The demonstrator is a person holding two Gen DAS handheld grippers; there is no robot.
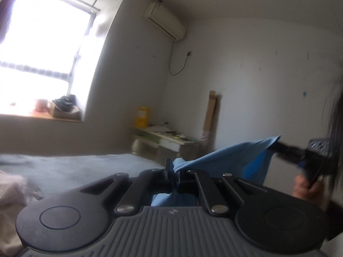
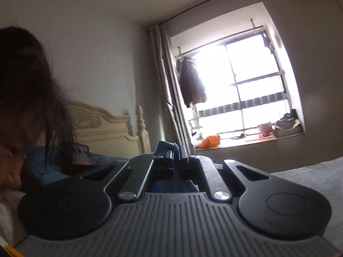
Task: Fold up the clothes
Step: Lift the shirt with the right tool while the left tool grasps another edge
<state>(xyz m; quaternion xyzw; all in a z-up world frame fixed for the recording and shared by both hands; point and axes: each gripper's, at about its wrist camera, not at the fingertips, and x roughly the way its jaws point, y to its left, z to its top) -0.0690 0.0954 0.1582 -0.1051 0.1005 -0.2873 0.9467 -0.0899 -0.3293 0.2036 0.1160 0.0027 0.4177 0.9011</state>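
No writing legible anywhere, the yellow box's (image 1: pixel 141 117) label just a blur. Left claw (image 1: pixel 174 172) level, clamped tight on the light blue garment (image 1: pixel 231 156), which stretches rightward to the right claw (image 1: pixel 272 146), also pinched shut on it, above the grey bed (image 1: pixel 81 167)

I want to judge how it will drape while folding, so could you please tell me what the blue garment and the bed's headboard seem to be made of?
Blue garment: thin, matte woven or knit cloth, probably cotton-like; it hangs limp and creases between the left tongs and right tongs. Headboard: cream-painted carved wood or moulded board, slightly glossy; which one, the blurred view leaves open.
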